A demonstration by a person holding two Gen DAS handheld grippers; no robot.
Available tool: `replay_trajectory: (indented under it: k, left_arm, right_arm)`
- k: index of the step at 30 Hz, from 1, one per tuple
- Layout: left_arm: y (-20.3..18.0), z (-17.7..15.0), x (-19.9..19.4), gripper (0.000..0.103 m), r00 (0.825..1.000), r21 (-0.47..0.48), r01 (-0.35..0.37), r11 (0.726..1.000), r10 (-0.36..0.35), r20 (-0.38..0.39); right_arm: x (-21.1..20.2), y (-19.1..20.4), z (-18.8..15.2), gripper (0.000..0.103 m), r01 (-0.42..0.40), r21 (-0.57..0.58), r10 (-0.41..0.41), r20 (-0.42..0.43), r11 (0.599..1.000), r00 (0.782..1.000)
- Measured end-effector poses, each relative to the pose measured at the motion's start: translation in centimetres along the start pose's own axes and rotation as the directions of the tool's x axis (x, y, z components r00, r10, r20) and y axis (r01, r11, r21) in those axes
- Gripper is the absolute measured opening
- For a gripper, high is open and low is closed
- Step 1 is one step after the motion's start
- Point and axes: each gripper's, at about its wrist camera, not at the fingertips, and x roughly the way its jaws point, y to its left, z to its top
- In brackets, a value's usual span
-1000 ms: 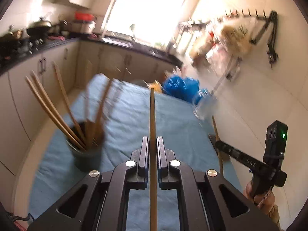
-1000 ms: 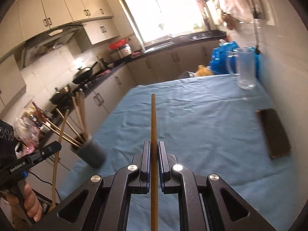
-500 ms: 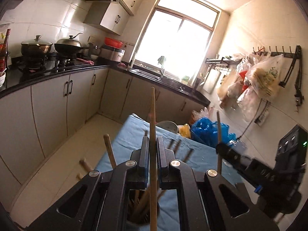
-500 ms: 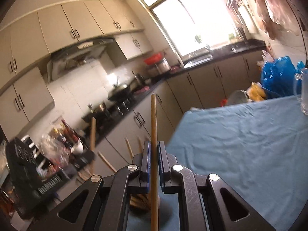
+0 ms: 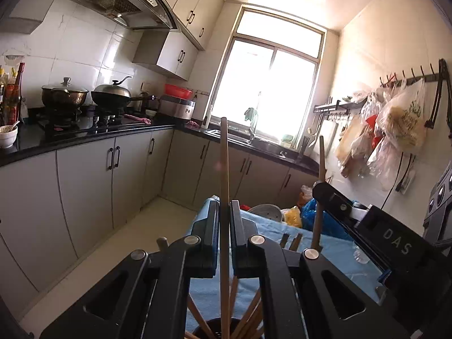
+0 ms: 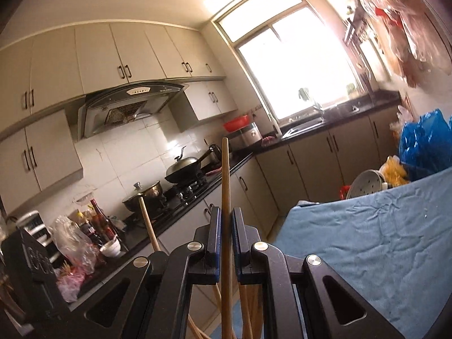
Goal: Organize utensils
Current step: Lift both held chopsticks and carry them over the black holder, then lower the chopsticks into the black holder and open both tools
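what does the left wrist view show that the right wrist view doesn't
Only the left wrist view: the dark holder with chopsticks below the jaws, and the hook rail with hanging bags. Only the right wrist view: the bottles on the counter. Both: a chopstick clamped in shut jaws (left gripper, right gripper), wok, window, blue cloth.

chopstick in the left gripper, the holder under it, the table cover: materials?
Chopstick: looks like wood or bamboo, matte tan, faint grain, no shine. Holder: dark and dull with a round rim, mostly hidden, so plastic or ceramic, can't tell. Table cover: woven cloth, matte blue, creased.
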Motion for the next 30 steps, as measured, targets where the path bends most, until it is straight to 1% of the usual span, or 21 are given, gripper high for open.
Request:
replay_trajectory:
  k: [4, 13, 21, 27, 30]
  left_arm:
    - [0.3, -0.8, 0.1, 0.006, 1.000, 0.021, -0.013, 1.000, 0.013, -0.014]
    - [0.7, -1.4, 0.1, 0.007, 0.999, 0.010, -0.010, 1.000, 0.010, -0.039]
    - [0.8, -1.7, -0.8, 0.007, 0.999, -0.012, 0.004, 1.000, -0.004, -0.041]
    - [1.1, -2.0, -1.3, 0.007, 0.999, -0.019, -0.004, 1.000, 0.004, -0.048]
    - [1.4, -2.1, -1.5, 0.007, 0.999, -0.032, -0.012, 0.999, 0.010, -0.053]
  right_arm:
    - [0.6, 0.3, -1.2, 0.009, 0.016, -0.033, -0.016, 0.020, 0.999, 1.000]
    - [0.7, 1.3, -3.2, 0.009, 0.058, -0.122, -0.052, 0.054, 0.991, 0.997]
    - [0.6, 0.8, -4.1, 0.009, 0.070, -0.107, -0.063, 0.066, 0.992, 0.996]
    - [0.4, 0.5, -4.5, 0.009, 0.068, -0.094, -0.063, 0.059, 0.993, 0.996]
    - [0.3, 0.5, -4.3, 0.013, 0.064, -0.094, -0.059, 0.054, 0.994, 0.997]
